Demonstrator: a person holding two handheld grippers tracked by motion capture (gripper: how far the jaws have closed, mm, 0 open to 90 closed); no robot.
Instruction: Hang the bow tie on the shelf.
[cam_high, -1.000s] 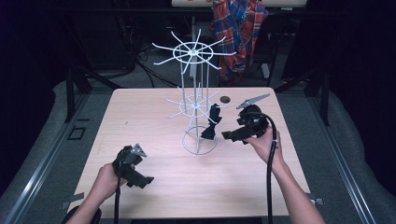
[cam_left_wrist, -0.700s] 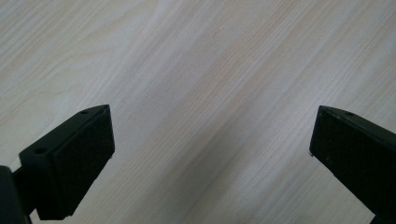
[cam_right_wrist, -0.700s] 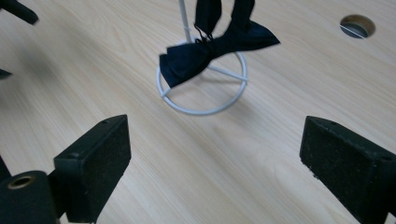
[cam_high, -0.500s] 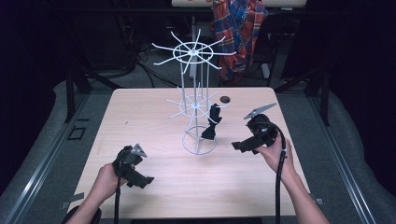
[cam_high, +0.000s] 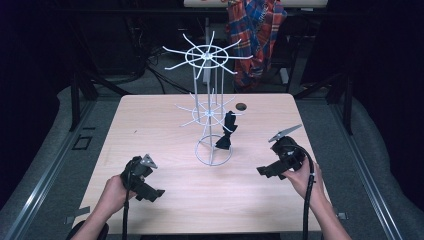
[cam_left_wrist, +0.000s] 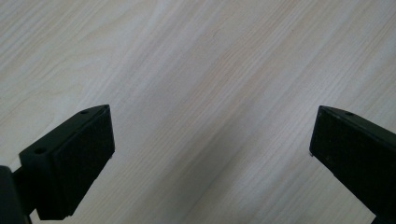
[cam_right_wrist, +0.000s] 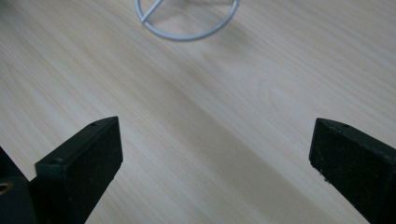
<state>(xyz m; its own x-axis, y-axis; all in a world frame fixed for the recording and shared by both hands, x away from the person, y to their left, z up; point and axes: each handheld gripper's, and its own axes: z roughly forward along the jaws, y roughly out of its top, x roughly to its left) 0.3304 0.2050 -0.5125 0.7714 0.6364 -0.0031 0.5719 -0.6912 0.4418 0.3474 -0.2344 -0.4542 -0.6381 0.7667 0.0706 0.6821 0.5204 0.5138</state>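
Note:
A white wire rack (cam_high: 209, 86) with spoked tiers stands mid-table on a ring base (cam_high: 213, 151). A black cloth-like piece (cam_high: 227, 131) hangs from its lower tier. My right gripper (cam_high: 263, 171) sits low to the right of the rack, apart from the black piece. Its jaws have just been opening and stand open with nothing between them. In the right gripper view the right gripper (cam_right_wrist: 215, 163) faces bare wood, with the ring base (cam_right_wrist: 187, 29) ahead. My left gripper (cam_high: 154, 193) rests open at the front left; in the left gripper view the left gripper (cam_left_wrist: 210, 158) has bare table between its pads.
A small dark round spot (cam_high: 241, 106) lies on the wooden table (cam_high: 150, 125) behind the rack. A plaid cloth (cam_high: 255, 30) hangs beyond the far edge. Dark floor and metal rails surround the table.
My right gripper has drawn back from the black piece toward the front right and lower, leaving the piece hanging on the rack. The left gripper has stayed put.

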